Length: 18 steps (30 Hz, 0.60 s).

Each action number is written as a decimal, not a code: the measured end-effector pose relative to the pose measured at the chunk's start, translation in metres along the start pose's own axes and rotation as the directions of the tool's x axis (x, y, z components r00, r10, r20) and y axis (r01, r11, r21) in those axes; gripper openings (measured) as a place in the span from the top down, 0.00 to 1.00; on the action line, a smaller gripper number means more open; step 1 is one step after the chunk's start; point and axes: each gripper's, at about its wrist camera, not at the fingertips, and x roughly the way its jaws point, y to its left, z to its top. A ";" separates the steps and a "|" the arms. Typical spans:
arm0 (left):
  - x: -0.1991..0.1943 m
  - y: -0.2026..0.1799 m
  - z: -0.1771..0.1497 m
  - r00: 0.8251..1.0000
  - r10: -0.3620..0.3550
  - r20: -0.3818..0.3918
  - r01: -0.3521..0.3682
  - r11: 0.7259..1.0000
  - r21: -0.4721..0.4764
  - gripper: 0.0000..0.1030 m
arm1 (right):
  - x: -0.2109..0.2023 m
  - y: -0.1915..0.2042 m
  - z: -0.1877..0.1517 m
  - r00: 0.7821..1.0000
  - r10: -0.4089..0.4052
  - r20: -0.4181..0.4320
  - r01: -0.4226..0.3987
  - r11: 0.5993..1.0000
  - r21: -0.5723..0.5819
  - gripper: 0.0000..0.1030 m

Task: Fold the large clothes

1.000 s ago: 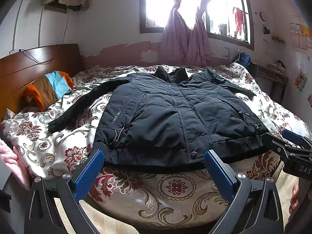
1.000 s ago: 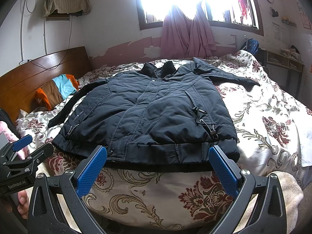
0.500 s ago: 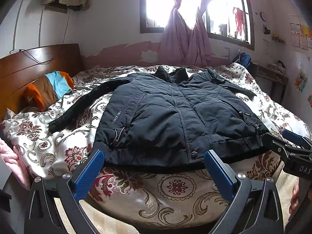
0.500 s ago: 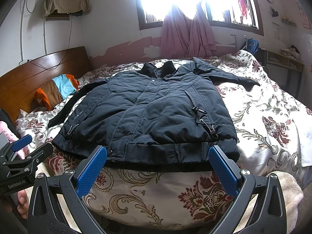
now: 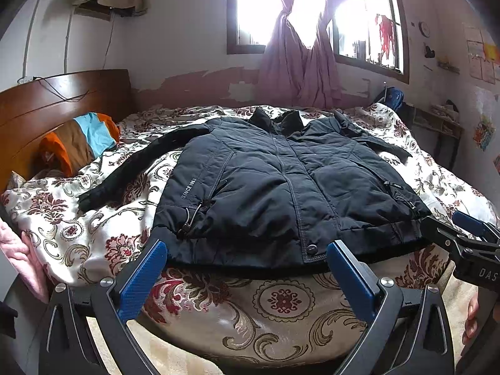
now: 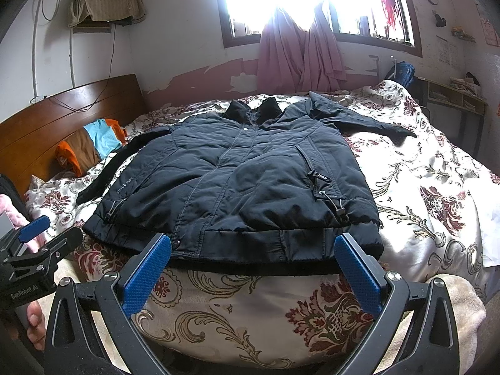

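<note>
A black padded jacket [image 5: 281, 181] lies flat, front up, on the floral bedspread [image 5: 93, 234], collar toward the window, both sleeves spread out; it also shows in the right wrist view [image 6: 237, 181]. My left gripper [image 5: 247, 256] is open and empty, just short of the jacket's hem at the near edge of the bed. My right gripper [image 6: 253, 250] is open and empty, also just short of the hem. The right gripper shows at the right edge of the left wrist view [image 5: 462, 237]; the left gripper shows at the left edge of the right wrist view [image 6: 40, 243].
A wooden headboard [image 5: 47, 106] stands at the left with an orange, brown and blue cloth [image 5: 81, 140] against it. A window with pink curtains [image 5: 300, 59] is behind the bed. A small desk [image 6: 453, 100] stands at the right wall. A pink cloth [image 5: 22, 259] hangs at the left edge.
</note>
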 end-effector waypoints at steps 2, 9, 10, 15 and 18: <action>-0.002 0.004 0.006 1.000 -0.002 -0.002 0.002 1.000 -0.006 0.00 | 0.001 0.001 -0.005 1.000 0.000 -0.002 0.000 1.000 0.000 0.01; 0.004 0.008 0.009 1.000 -0.006 -0.031 0.005 1.000 -0.019 0.00 | 0.008 -0.004 -0.004 0.999 -0.027 -0.019 0.028 0.999 0.039 0.01; 0.007 0.010 0.007 0.999 -0.003 -0.036 0.002 1.000 -0.026 0.00 | 0.011 -0.008 -0.004 0.999 -0.035 -0.026 0.036 0.998 0.058 0.01; 0.022 0.021 0.020 0.996 0.046 -0.081 -0.052 0.996 -0.072 0.00 | 0.017 -0.036 0.014 0.999 -0.049 -0.007 0.050 0.991 0.126 0.01; 0.035 0.020 0.040 0.993 0.089 -0.075 -0.093 0.995 -0.043 0.00 | 0.029 -0.071 0.033 0.999 -0.035 -0.011 0.036 0.975 0.217 0.01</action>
